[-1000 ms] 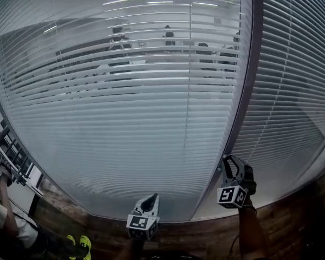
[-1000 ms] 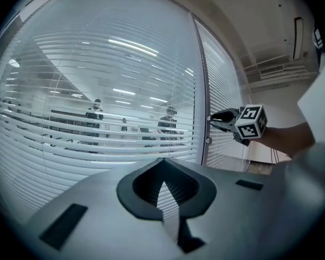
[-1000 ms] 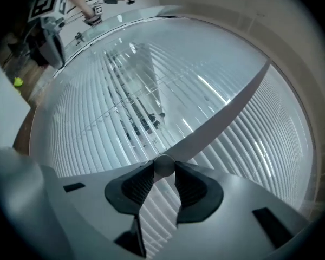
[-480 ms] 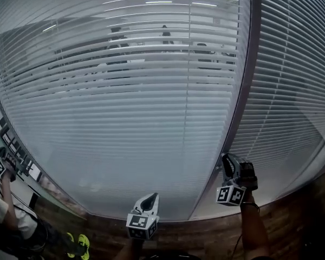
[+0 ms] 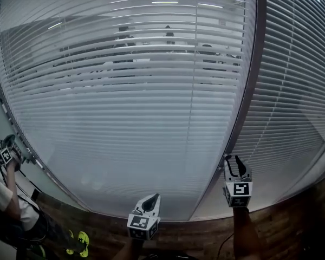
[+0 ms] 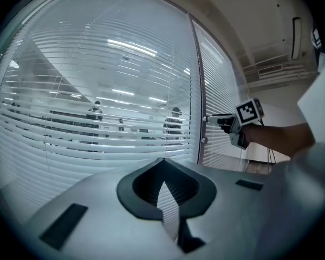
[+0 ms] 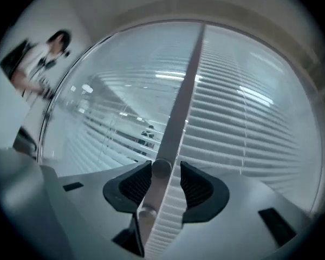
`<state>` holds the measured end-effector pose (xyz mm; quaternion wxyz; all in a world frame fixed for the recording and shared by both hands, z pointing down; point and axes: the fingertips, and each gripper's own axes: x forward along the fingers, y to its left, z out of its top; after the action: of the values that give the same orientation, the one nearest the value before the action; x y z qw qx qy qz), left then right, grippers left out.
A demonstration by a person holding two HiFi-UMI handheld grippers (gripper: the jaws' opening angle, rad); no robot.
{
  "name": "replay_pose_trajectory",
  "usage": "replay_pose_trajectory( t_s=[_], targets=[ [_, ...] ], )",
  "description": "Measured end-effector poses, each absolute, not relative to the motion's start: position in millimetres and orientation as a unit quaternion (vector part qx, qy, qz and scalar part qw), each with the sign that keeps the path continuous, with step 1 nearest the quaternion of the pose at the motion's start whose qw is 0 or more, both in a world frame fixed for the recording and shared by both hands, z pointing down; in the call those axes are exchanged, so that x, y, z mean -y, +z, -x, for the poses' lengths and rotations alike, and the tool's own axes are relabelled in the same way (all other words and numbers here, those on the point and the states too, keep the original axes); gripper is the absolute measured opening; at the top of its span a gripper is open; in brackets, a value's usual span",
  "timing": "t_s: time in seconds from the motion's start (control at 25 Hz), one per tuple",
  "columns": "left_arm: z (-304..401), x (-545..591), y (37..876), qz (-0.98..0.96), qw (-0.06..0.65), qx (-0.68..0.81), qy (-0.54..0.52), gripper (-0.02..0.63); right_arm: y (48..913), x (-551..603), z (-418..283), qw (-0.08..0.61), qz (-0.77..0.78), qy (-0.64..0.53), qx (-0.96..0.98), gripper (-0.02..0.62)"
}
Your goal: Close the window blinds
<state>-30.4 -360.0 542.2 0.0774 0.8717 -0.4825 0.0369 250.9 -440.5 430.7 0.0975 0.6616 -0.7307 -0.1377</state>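
White slatted blinds [image 5: 124, 107] cover a big glass pane, and their slats stand partly open, so the room behind shows through. A dark upright frame post [image 5: 249, 91] divides them from a second blind [image 5: 298, 91] on the right. My right gripper [image 5: 236, 167] is low at that post, its marker cube facing me. In the right gripper view its jaws [image 7: 166, 166] have just been opening; a small round knob [image 7: 161, 168] on the post sits between them with a gap on the right side. My left gripper [image 5: 150, 198] hangs lower in front of the left pane, shut and empty [image 6: 162, 161].
A person [image 5: 5, 199] stands at the far left edge holding another marker-cube gripper [image 5: 5, 156], and also shows in the right gripper view [image 7: 38, 64]. Seated people [image 5: 168, 37] are visible behind the glass. A wood-patterned strip [image 5: 292, 221] runs below the window.
My right gripper has rolled upright at the post, so its marker cube now faces the head camera squarely. The left gripper has stayed put. The person at the left has shifted.
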Motion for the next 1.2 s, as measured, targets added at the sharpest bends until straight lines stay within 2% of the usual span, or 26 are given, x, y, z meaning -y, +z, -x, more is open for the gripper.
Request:
replay_pose_trajectory(
  t_s=[0.08, 0.2, 0.32, 0.44, 0.92, 1.2],
  targets=[
    [29.1, 357.5, 541.5, -0.872, 0.077, 0.481, 0.037, 0.0, 434.7, 440.7, -259.4, 0.028, -0.674, -0.055, 0.736, 0.153],
    [26.9, 354.3, 541.6, -0.873, 0.077, 0.479, 0.038, 0.0, 441.4, 442.5, -255.7, -0.04, -0.664, 0.024, 0.747, 0.153],
    [25.9, 352.8, 541.8, -0.874, 0.076, 0.479, 0.04, 0.0, 445.2, 446.7, -250.6, -0.088, -0.657, 0.082, 0.744, 0.153],
    [25.3, 350.3, 540.5, -0.875, 0.073, 0.478, 0.039, 0.0, 443.7, 451.8, -254.2, -0.11, -0.661, 0.089, 0.737, 0.153],
    [32.0, 343.0, 548.8, -0.874, 0.067, 0.481, 0.034, 0.0, 448.9, 451.4, -251.1, -0.063, -0.668, 0.028, 0.741, 0.123],
    [38.4, 348.9, 527.4, -0.87, 0.057, 0.489, 0.022, 0.0, 450.2, 446.6, -248.6, 0.027, -0.688, -0.053, 0.723, 0.121]
  ],
)
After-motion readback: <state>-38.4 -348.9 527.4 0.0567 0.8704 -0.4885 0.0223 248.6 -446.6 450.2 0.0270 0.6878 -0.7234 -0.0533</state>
